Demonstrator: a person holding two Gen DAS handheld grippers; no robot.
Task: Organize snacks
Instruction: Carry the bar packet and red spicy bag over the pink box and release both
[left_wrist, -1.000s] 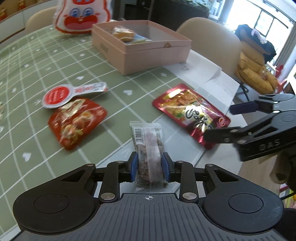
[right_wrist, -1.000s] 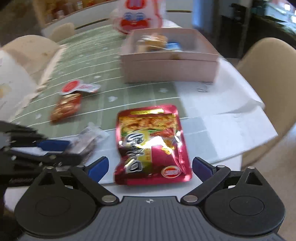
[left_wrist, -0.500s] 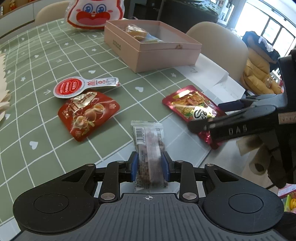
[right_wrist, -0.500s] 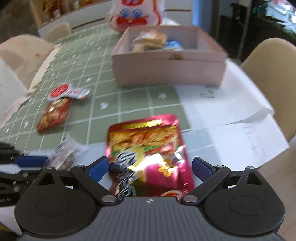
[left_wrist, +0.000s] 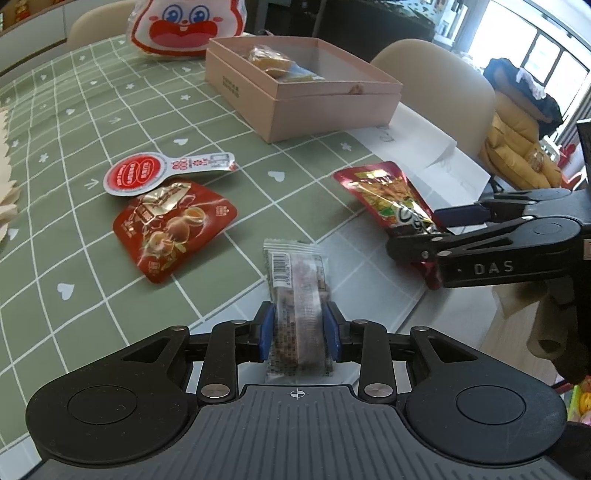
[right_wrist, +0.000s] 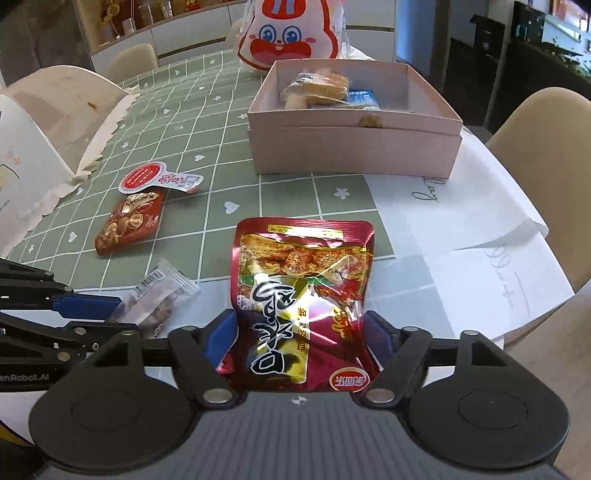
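Fingers, left gripper (left_wrist: 298, 334): blue pads clamped on both long edges of a clear-wrapped snack bar (left_wrist: 297, 291), barcode end pointing away over the table edge. Fingers, right gripper (right_wrist: 300, 343): jaws have just been closing, pads now pressing the lower sides of a red foil snack pouch (right_wrist: 301, 295), which buckles between them. Pink open box (right_wrist: 354, 147): farther back on the green checked tablecloth (left_wrist: 92, 110), holding a wrapped pastry (right_wrist: 317, 88) and a blue packet (right_wrist: 364, 99). Red chestnut pouch (left_wrist: 171, 227): flat on the cloth, left of the bar. Round-headed red-and-white sachet (left_wrist: 162, 171): just behind that pouch, touching or overlapping its edge. Rabbit-face bag (right_wrist: 290, 33): behind the box. White paper sheets (right_wrist: 480, 236): under the box's right side, reaching the table edge.
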